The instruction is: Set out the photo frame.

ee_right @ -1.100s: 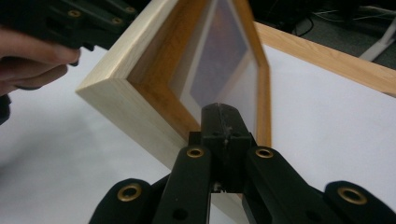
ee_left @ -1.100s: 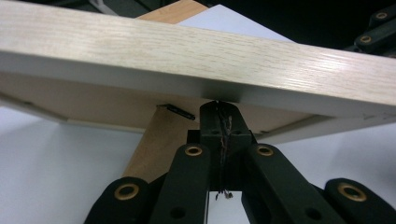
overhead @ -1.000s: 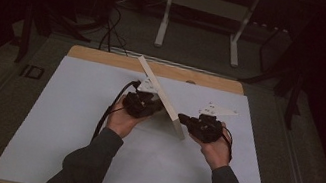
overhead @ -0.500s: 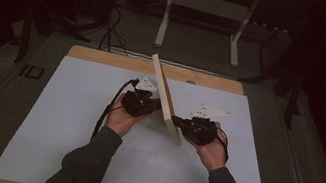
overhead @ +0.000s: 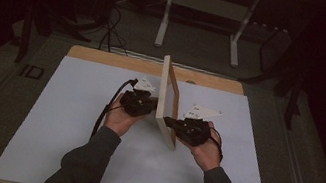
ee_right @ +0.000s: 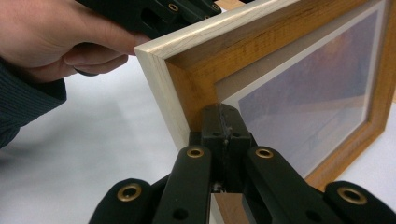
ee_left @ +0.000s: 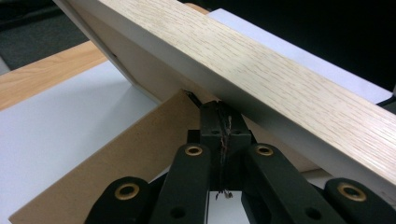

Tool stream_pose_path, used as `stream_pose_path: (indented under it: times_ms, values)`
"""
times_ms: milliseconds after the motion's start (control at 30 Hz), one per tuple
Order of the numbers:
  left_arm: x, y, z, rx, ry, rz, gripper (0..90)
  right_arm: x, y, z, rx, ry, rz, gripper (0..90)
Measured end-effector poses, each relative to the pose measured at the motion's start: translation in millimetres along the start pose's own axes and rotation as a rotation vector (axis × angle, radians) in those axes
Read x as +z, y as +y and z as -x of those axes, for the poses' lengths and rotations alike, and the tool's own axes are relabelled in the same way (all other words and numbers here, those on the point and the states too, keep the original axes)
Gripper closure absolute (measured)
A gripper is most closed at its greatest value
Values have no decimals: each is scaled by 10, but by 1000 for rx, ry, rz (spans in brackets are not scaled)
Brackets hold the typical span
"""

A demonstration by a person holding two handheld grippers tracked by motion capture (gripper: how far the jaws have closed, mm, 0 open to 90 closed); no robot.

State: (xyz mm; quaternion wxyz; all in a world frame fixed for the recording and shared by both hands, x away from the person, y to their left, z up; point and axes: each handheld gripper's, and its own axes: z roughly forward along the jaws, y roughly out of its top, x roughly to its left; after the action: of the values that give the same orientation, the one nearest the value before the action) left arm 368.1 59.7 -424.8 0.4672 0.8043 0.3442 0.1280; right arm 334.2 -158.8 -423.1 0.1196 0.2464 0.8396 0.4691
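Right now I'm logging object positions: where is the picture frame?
In the high view the picture frame stands on edge near the middle of the white mat, between the left gripper and right gripper.

Dark grey ribbed sleeves cover both forearms down to the wrists. The left gripper [overhead: 141, 104] and right gripper [overhead: 190, 129] are black blocks, each topped by a pale grey three-cornered plate, with a black cable looping from the left one. Up close, each gripper's black linkage arms carry brass-ringed pivot holes and small dark screw holes.
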Motion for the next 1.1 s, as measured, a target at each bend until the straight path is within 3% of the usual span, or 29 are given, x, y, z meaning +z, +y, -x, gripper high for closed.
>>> stream_pose_path:
  times_ms: [300,533,800,900,1000,1100]
  values:
    - [-28,-38,-42,-1,-32,9,900,41,39,-40,-5,9,3,900]
    - [-56,-92,-128,-28,-91,22,900,103,103,-100,-11,17,8,900]
    - [-71,-106,-160,-17,-108,15,900,151,151,-133,-10,13,9,900]
    - [-71,-111,-158,-24,-107,17,900,155,153,-135,-14,12,10,900]
    - [-89,-103,-146,-40,-80,10,866,142,142,-131,-15,16,14,874]
    - [-140,-91,-139,-48,-27,4,786,125,125,-119,-16,12,9,870]
